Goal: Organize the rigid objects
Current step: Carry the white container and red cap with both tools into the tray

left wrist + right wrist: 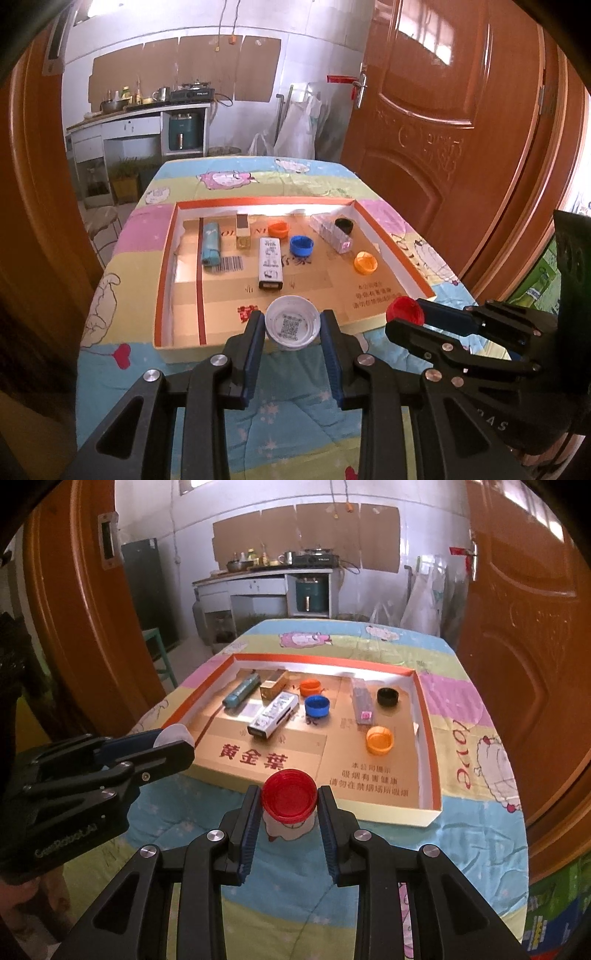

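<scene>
My left gripper point(292, 325) is shut on a white bottle cap point(292, 322) with a QR code inside, held above the near edge of the cardboard tray point(164, 273). My right gripper point(290, 797) is shut on a red bottle cap point(290, 794) just in front of the tray's near wall point(391, 814). In the left wrist view the right gripper and red cap point(404, 310) show at right. In the right wrist view the left gripper point(173, 742) with the white cap point(173, 734) shows at left.
In the tray lie a teal lighter point(211, 242), a small perfume box point(243, 230), a white rectangular box point(270, 262), orange point(278, 229), blue point(301, 245), yellow-orange point(365, 263) and black point(344, 224) caps, and a clear case point(330, 232). Wooden doors point(443, 110) flank the quilt-covered table point(295, 413).
</scene>
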`<action>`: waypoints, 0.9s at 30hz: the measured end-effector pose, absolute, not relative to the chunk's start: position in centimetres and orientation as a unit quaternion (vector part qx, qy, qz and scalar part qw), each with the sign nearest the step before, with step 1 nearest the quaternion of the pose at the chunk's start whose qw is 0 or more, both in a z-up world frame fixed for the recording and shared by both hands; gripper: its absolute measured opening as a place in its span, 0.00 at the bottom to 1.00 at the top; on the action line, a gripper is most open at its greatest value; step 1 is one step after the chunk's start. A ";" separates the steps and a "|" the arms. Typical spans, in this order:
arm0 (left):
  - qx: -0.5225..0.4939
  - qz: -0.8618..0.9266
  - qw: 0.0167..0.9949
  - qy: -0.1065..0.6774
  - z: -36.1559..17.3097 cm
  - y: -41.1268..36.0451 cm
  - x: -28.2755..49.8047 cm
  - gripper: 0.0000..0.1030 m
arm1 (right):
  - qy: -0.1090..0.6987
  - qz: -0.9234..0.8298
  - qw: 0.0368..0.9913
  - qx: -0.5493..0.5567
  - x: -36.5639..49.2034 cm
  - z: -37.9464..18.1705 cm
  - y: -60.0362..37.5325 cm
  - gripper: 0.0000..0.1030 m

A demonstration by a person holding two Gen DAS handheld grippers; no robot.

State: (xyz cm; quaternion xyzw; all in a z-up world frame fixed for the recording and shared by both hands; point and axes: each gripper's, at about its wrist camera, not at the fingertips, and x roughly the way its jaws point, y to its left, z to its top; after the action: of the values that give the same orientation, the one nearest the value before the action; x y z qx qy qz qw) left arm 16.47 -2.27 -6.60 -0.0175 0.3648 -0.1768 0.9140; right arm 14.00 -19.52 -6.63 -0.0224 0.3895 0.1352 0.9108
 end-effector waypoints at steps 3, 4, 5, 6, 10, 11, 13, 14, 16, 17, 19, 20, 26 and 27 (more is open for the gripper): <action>-0.021 -0.176 0.916 0.360 -6.1 -2.2 16.9 0.30 | 0.386 0.136 0.912 -0.023 14.2 -6.2 -19.5 0.30; -0.022 -0.176 0.916 0.359 -6.0 -2.2 16.9 0.30 | 0.386 0.137 0.912 -0.023 14.3 -6.2 -19.5 0.30; -0.023 -0.176 0.917 0.358 -5.9 -2.2 17.1 0.30 | 0.385 0.137 0.912 -0.024 14.4 -6.1 -19.4 0.30; -0.024 -0.176 0.917 0.357 -5.8 -2.2 17.2 0.30 | 0.384 0.137 0.913 -0.025 14.5 -6.0 -19.4 0.30; -0.028 -0.175 0.918 0.355 -5.6 -2.1 17.7 0.30 | 0.382 0.138 0.914 -0.026 14.9 -5.7 -19.4 0.30; -0.029 -0.175 0.918 0.355 -5.5 -2.1 17.9 0.30 | 0.381 0.138 0.914 -0.026 15.0 -5.7 -19.4 0.30; -0.031 -0.173 0.918 0.355 -5.6 -1.9 18.1 0.30 | 0.381 0.138 0.914 -0.026 15.1 -5.7 -19.4 0.30; -0.032 -0.173 0.918 0.355 -5.5 -1.9 18.3 0.30 | 0.381 0.138 0.914 -0.027 15.1 -5.7 -19.4 0.30; -0.034 -0.171 0.919 0.355 -5.5 -1.8 18.6 0.30 | 0.381 0.137 0.914 -0.026 15.5 -5.6 -19.4 0.30; -0.035 -0.170 0.919 0.355 -5.5 -1.8 18.8 0.30 | 0.381 0.136 0.914 -0.026 15.7 -5.6 -19.4 0.30; -0.037 -0.167 0.918 0.357 -5.5 -1.7 19.2 0.30 | 0.381 0.135 0.914 -0.024 16.3 -5.5 -19.6 0.30; -0.038 -0.166 0.918 0.358 -5.6 -1.6 19.4 0.30 | 0.381 0.135 0.914 -0.024 16.5 -5.5 -19.7 0.30; -0.041 -0.160 0.916 0.365 -6.0 -1.5 20.5 0.30 | 0.384 0.133 0.914 -0.021 17.7 -5.8 -20.0 0.30; -0.041 -0.160 0.916 0.366 -6.0 -1.5 20.8 0.30 | 0.384 0.133 0.913 -0.020 18.0 -5.9 -20.1 0.30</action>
State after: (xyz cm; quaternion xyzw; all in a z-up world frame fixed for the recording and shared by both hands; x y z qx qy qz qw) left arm 20.76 -1.54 -6.04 -0.0414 0.3657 -0.1598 0.9160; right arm 17.96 -20.09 -5.88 -0.0203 0.3842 0.1325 0.9135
